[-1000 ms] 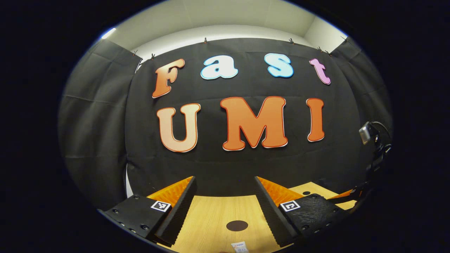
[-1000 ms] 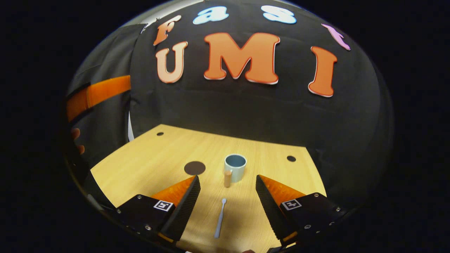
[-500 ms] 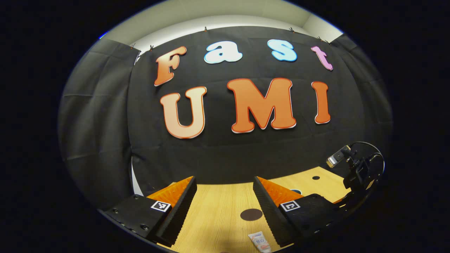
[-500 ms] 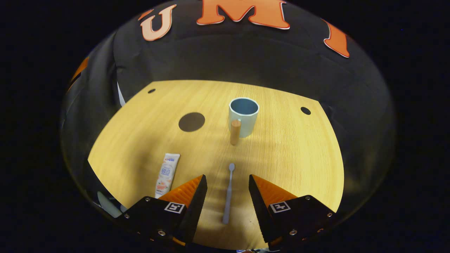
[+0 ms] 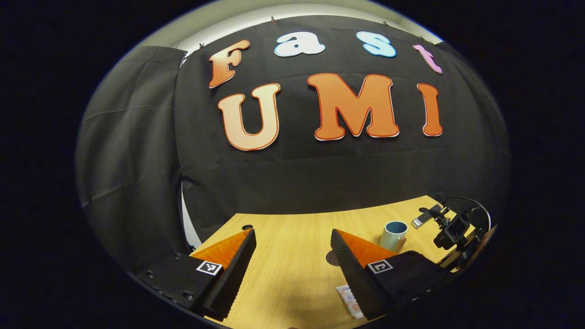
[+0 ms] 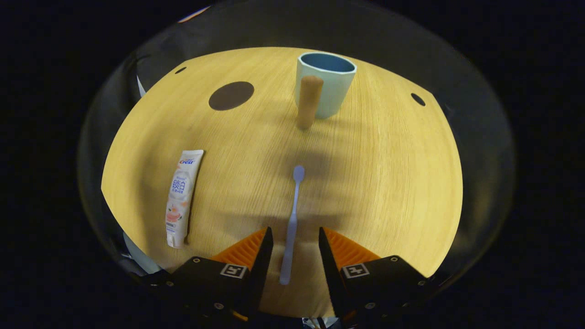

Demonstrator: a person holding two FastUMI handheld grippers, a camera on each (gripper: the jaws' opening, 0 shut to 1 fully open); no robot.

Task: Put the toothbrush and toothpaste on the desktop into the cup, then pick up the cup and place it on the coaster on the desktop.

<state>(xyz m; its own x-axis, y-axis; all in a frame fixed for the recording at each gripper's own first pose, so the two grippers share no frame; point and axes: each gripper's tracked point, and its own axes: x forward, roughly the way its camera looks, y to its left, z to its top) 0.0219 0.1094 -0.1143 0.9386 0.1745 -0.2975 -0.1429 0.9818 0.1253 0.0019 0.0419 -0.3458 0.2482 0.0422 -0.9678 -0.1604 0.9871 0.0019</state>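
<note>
Bare desktop flanks the toothbrush; the cup stands well beyond.

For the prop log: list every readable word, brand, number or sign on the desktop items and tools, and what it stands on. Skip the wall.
Toothpaste tube: a printed label, not quoted here; blurred in the left gripper view.
Right tool: square black-and-white pattern tags, no words.
Left tool: the same kind of tags.
Cup, toothbrush, coaster: no text.
</note>
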